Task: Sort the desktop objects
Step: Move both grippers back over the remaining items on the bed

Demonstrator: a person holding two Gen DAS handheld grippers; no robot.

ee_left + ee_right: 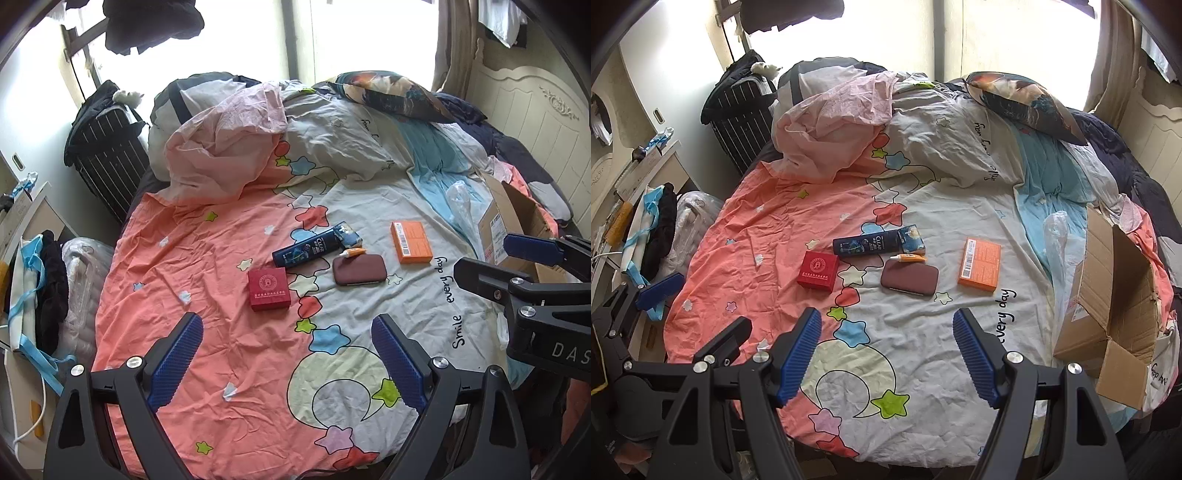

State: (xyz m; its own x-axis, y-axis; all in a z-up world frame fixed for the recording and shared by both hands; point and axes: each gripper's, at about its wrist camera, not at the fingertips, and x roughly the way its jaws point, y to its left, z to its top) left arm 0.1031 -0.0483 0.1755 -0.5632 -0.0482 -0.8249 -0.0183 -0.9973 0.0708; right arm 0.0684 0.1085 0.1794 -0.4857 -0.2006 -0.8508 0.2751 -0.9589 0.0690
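On the bed sheet lie a red box (269,289) (817,271), a dark blue shampoo bottle (310,249) (866,242), a small blue packet (349,234) (916,238), a small orange-and-white tube (352,252) (908,258), a maroon case (359,269) (909,278) and an orange box (411,242) (980,268). My left gripper (287,338) is open and empty, above the sheet short of the red box. My right gripper (886,328) is open and empty, short of the maroon case. It also shows at the right of the left wrist view (491,258).
An open cardboard box (1108,306) (513,225) stands at the bed's right edge, with a clear plastic bag (1058,236) beside it. Crumpled pink bedding (225,144) and a pillow (391,94) lie at the far side. A suitcase (107,155) and clutter stand left of the bed.
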